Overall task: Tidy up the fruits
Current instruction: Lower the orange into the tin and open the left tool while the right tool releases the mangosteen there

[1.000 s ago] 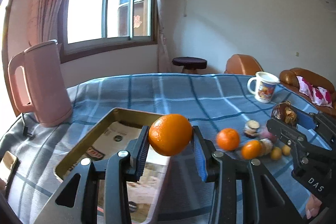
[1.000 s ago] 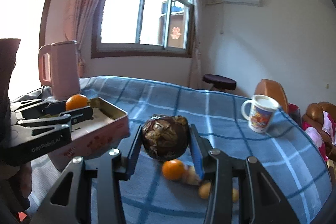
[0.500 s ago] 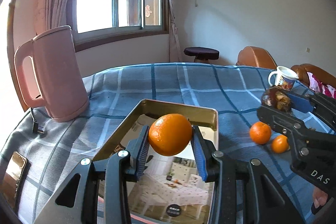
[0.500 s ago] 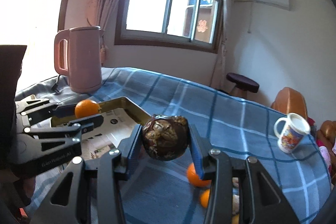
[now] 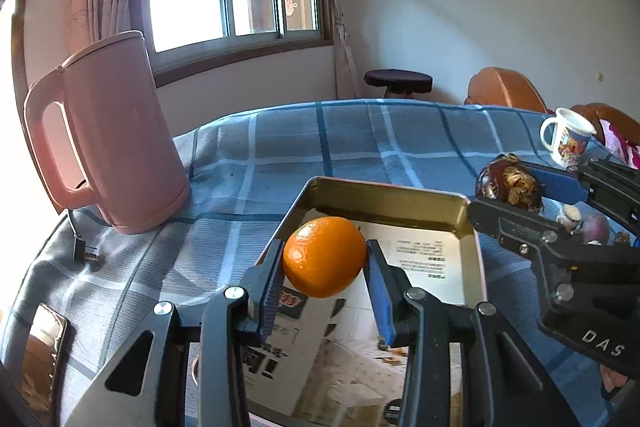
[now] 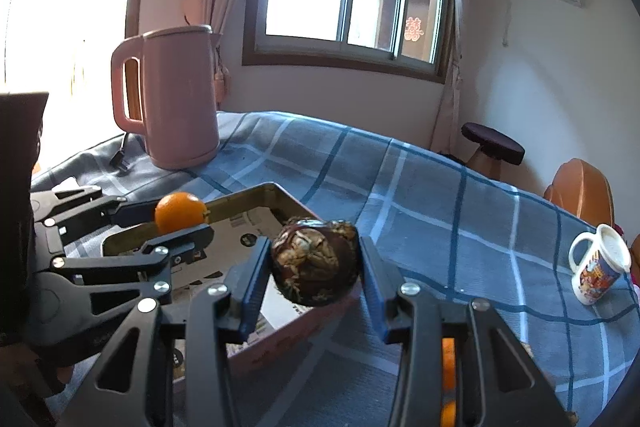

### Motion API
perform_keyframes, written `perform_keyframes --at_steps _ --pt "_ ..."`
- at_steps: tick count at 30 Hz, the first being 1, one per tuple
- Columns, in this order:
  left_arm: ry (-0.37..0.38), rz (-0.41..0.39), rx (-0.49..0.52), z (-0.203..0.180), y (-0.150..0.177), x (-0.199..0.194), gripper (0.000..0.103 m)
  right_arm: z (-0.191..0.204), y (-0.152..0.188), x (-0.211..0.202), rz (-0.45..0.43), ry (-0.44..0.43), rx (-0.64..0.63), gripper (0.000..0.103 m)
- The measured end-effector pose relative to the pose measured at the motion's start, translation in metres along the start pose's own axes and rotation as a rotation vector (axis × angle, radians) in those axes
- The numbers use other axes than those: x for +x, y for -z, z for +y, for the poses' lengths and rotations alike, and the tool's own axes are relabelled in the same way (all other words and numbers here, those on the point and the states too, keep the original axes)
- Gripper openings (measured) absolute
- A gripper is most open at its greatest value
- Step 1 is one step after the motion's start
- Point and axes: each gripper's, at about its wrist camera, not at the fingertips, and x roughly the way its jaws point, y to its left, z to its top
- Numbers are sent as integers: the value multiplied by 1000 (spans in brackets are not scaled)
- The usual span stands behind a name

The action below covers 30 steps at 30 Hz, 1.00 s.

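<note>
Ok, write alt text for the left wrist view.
The left gripper holds an orange above an open metal tin on a blue plaid tablecloth. A pink kettle stands to the left; at right, the right gripper holds a dark brown fruit.

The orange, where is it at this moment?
The orange is clamped in the left gripper, above the open metal tin on the blue checked tablecloth, with the pink kettle off to its left.
</note>
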Motion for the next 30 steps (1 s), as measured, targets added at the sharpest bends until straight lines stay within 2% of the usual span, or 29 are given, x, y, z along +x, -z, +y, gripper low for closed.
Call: perform_keyframes --at_steps 10,30 --pt "-16 43 11 4 2 12 41 5 0 28 59 -26 13 46" --pt "-18 125 12 8 8 34 41 13 7 54 154 -33 -24 46"
